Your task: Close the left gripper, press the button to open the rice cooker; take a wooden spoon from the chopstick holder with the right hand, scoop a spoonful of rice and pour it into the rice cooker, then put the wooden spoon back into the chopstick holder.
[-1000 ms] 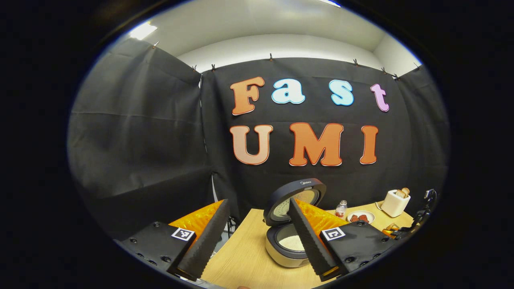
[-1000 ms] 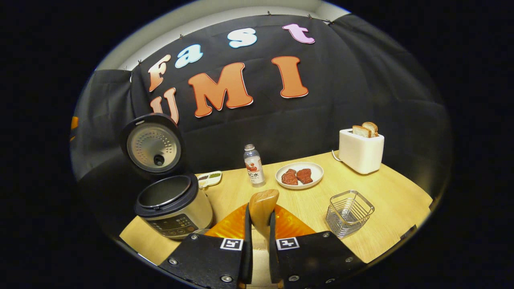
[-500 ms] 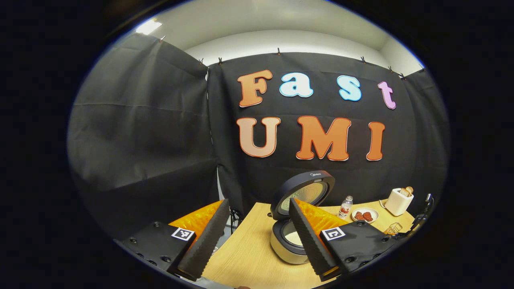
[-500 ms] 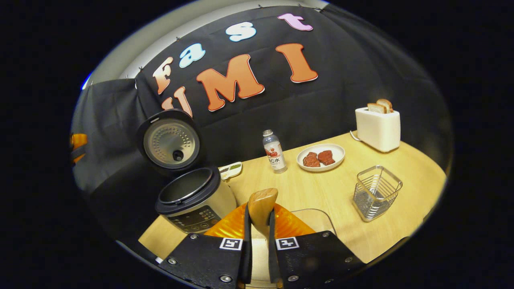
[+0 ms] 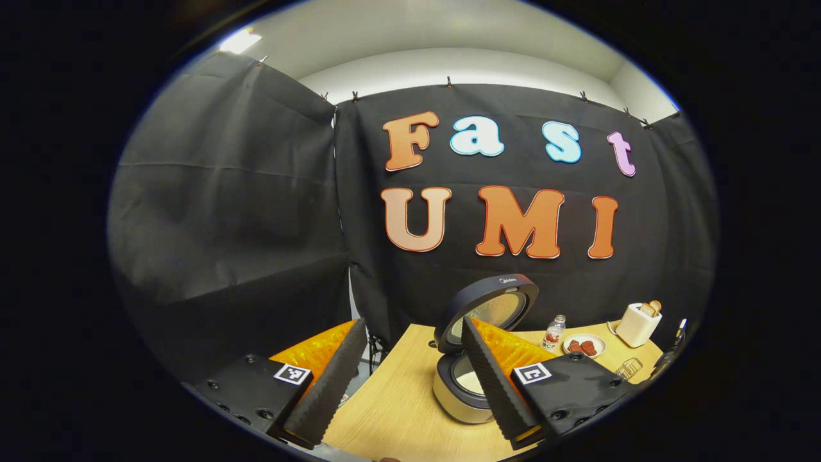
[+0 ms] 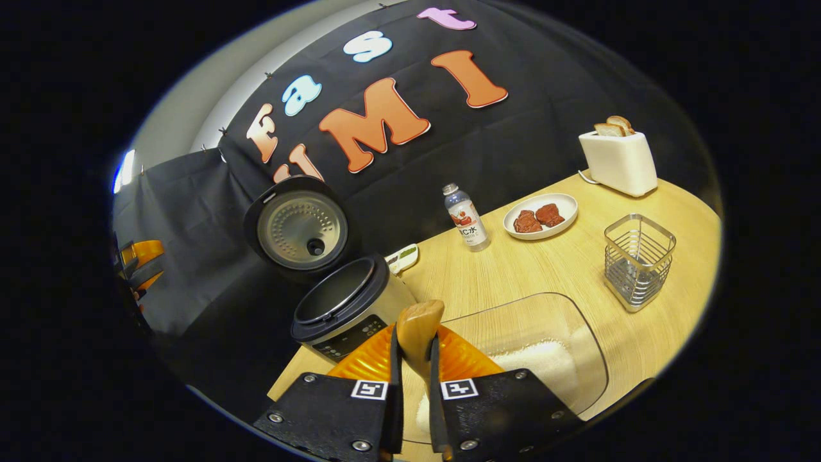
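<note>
Pinching the spoon (image 6: 418, 330) by its wooden handle, the right gripper (image 6: 414, 359) hangs over the near end of a clear tub (image 6: 577, 333) with white rice (image 6: 545, 359) in it. Both fingers press on the handle; the spoon's bowl is hidden below them.

The cooker (image 6: 349, 308) stands at the table's left end with its lid (image 6: 300, 224) raised, the pot rim dark and its inside not visible from the right gripper view. In the left gripper view the cooker (image 5: 458, 391) shows pale rice at the bottom, and small writing sits on the lid's top edge, too small to read. Its front panel in the right gripper view carries buttons and print, also too small to make out.

The left gripper (image 5: 410, 378) is held back from the table (image 5: 397, 410), fingers spread wide with nothing between them.

The wire holder (image 6: 637, 260) stands near the table's right edge, apart from the tub. Behind it are a plate (image 6: 540, 215) with two pieces of red meat, a labelled bottle (image 6: 466, 218) just left of the plate, and a toaster (image 6: 617, 160) with two slices of bread up. A small dish (image 6: 403, 258) lies beside the cooker.
</note>
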### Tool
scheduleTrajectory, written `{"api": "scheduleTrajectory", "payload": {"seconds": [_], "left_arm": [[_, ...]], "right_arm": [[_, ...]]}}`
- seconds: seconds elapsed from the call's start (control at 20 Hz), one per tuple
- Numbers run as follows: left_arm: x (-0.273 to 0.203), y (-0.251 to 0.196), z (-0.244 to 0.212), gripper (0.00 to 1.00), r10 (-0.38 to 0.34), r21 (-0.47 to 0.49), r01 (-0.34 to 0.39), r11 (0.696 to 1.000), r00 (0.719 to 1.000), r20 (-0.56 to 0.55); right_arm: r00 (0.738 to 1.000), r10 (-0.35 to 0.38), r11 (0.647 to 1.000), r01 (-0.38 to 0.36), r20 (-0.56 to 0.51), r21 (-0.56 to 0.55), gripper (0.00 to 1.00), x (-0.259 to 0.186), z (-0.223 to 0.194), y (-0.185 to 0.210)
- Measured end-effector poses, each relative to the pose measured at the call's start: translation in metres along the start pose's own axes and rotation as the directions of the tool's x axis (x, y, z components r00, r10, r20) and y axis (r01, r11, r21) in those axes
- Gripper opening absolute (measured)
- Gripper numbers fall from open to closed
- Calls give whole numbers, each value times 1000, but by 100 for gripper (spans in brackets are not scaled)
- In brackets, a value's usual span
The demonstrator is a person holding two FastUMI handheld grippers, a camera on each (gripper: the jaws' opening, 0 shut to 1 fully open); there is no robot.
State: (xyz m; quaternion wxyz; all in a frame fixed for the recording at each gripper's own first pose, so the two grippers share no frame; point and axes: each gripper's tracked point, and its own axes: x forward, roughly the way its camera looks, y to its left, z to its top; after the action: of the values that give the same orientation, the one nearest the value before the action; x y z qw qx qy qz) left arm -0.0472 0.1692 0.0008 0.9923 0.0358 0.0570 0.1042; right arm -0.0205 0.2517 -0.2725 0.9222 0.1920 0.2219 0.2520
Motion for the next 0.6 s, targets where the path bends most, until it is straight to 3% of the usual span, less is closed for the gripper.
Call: {"api": "scheduleTrajectory", "payload": {"seconds": [0.15,0.3,0.6], "left_arm": [[2,-1,0,100,-2,-3,2,1000,1000,0],[2,-4,-3,100,-7,-8,7,1000,1000,-5],[4,-9,0,99,-15,-8,15,1000,1000,-1]], "right_arm": [[1000,-7,998,7,-11,62,16,2,-1,-5],[999,-30,979,35,-30,201,16,6,-2,-17],[992,-76,887,114,-101,447,16,3,-5,-41]]}}
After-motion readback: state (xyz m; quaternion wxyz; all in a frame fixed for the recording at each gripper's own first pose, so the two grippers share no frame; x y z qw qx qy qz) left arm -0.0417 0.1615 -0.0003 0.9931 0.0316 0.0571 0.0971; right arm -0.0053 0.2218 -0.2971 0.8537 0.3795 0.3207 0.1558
